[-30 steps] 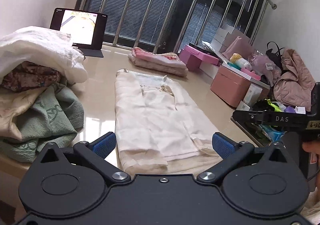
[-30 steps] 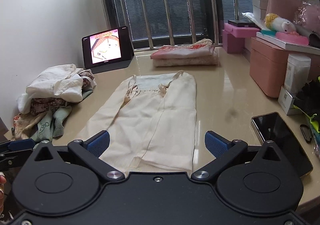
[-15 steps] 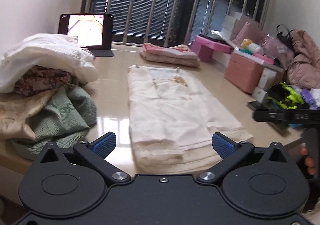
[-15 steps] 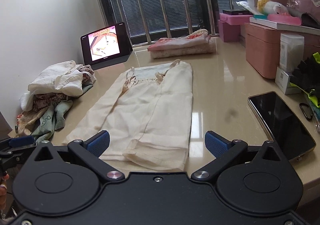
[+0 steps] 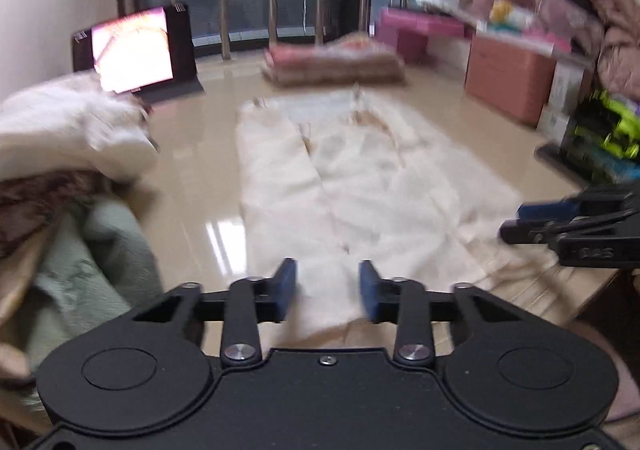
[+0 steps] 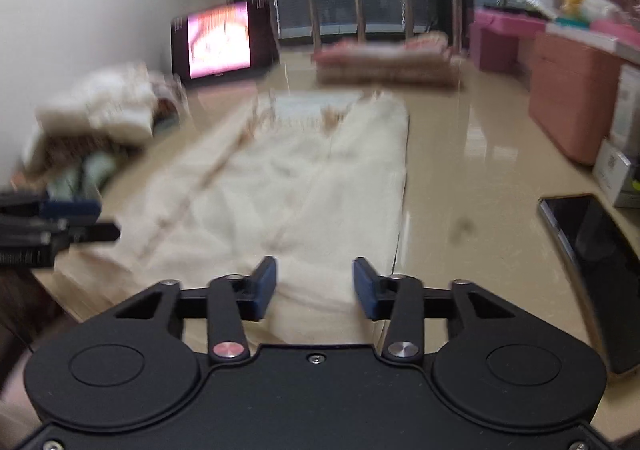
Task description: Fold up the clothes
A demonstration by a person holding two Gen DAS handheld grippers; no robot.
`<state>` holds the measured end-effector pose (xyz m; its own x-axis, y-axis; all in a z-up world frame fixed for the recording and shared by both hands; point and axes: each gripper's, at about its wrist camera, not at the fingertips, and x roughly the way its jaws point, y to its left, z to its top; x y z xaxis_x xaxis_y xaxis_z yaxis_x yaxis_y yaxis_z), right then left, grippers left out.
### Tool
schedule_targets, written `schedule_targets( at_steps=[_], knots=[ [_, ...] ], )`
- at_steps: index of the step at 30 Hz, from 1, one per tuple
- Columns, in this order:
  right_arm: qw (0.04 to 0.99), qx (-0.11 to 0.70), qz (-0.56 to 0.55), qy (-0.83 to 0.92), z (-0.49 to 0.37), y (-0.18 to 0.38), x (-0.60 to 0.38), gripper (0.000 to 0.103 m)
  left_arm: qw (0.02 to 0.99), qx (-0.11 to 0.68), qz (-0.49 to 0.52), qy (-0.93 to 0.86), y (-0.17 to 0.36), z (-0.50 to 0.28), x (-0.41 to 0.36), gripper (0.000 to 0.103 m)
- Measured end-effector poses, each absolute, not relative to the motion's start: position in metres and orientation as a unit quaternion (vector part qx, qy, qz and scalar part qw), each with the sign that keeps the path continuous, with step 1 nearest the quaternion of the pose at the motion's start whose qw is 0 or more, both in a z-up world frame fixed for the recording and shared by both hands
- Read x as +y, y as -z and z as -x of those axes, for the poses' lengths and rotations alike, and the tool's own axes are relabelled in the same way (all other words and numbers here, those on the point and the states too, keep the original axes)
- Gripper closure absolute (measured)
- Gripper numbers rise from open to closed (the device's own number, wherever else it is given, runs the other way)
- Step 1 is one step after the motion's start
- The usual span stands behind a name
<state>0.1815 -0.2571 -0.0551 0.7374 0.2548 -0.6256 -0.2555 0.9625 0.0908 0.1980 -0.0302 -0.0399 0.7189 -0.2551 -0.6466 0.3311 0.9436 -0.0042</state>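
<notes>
The cream garment (image 5: 360, 185) lies flat at the surface's (image 6: 472, 185) centre, sides apparently folded in, lengthwise fold left. One folded stack (image 5: 332, 61) sits at 12 o'clock, an unfolded heap (image 5: 68, 153) at 9. Left gripper (image 5: 327, 288) and right gripper (image 6: 315, 286) hover at its near hem, jaws narrowly apart, empty.

One cream garment (image 5: 360, 185) lies spread out, with one folded stack (image 5: 334, 63), one loose heap of clothes (image 5: 64, 169) (blurred, uncountable), one tablet (image 5: 134, 45) and one phone (image 6: 596, 250).
</notes>
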Motion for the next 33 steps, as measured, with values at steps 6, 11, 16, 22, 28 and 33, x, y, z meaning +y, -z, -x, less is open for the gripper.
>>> schedule_targets(
  at_steps=[6, 11, 16, 22, 28, 33],
  knots=[
    [0.926, 0.347, 0.032, -0.147, -0.169, 0.057, -0.256, 0.067, 0.926, 0.339, -0.054, 0.156, 0.049, -0.21, -0.038, 0.073],
    [0.922, 0.349, 0.032, -0.162, -0.162, 0.054, -0.261, 0.067, 0.927, 0.339, -0.053, 0.151, 0.051, -0.216, -0.041, 0.073],
    [0.933, 0.315, 0.015, -0.174, -0.151, 0.044, -0.269, 0.03, 0.938, 0.307, -0.021, 0.157, 0.03, -0.205, -0.022, 0.041],
    [0.928, 0.283, 0.087, -0.225, -0.125, 0.02, -0.271, 0.006, 0.948, 0.254, -0.065, 0.18, 0.001, -0.175, 0.005, 0.003],
    [0.882, 0.307, 0.24, -0.263, -0.113, 0.038, -0.247, 0.002, 0.902, 0.246, -0.233, 0.265, 0.012, -0.141, -0.005, 0.0],
    [0.836, 0.31, 0.341, -0.298, -0.115, 0.059, -0.222, 0.002, 0.843, 0.253, -0.35, 0.322, 0.038, -0.128, -0.028, 0.0]
  ],
)
